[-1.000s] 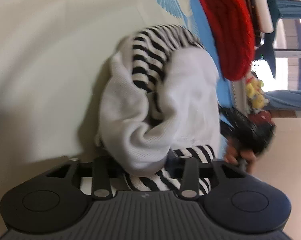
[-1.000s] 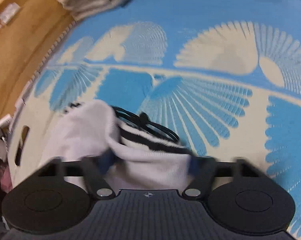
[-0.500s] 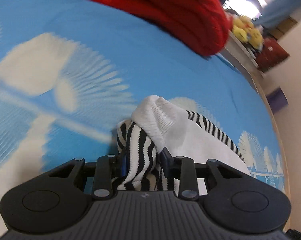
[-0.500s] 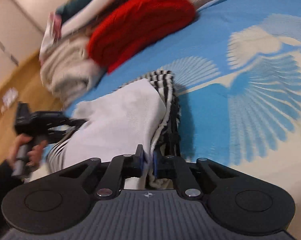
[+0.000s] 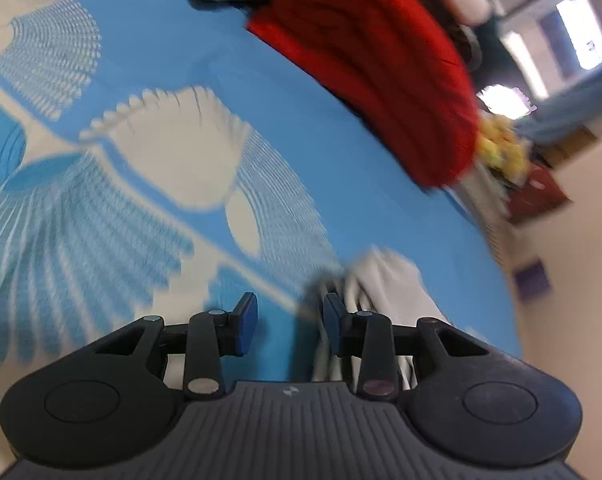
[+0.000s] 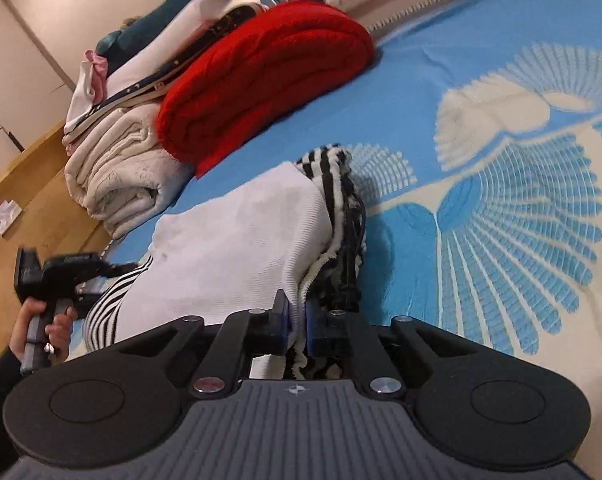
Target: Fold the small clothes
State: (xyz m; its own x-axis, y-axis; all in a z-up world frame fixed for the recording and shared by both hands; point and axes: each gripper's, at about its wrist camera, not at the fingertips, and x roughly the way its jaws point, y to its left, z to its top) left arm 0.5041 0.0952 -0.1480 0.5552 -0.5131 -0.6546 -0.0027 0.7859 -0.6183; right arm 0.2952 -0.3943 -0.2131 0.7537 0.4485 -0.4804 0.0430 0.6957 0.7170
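A small white garment with black-and-white striped parts (image 6: pixel 241 240) lies folded on the blue and cream patterned bedspread (image 6: pixel 501 220). My right gripper (image 6: pixel 297 326) is shut on the garment's near edge. My left gripper (image 5: pixel 289 316) is open and empty, with the garment's corner (image 5: pixel 385 280) beside its right finger. In the right wrist view the left gripper (image 6: pixel 113 270) sits at the garment's far left end, held by a hand.
A folded red knit blanket (image 6: pixel 269 84) lies behind the garment, next to a cream towel (image 6: pixel 117 172) and a stack of other clothes (image 6: pixel 173 40). The red blanket also shows in the left wrist view (image 5: pixel 381 60). Wooden floor (image 6: pixel 29 184) lies beyond the bed's edge.
My left gripper has opened and let go of the striped garment, which now lies to its right. My right gripper stays shut on the garment, now laid on the bedspread.
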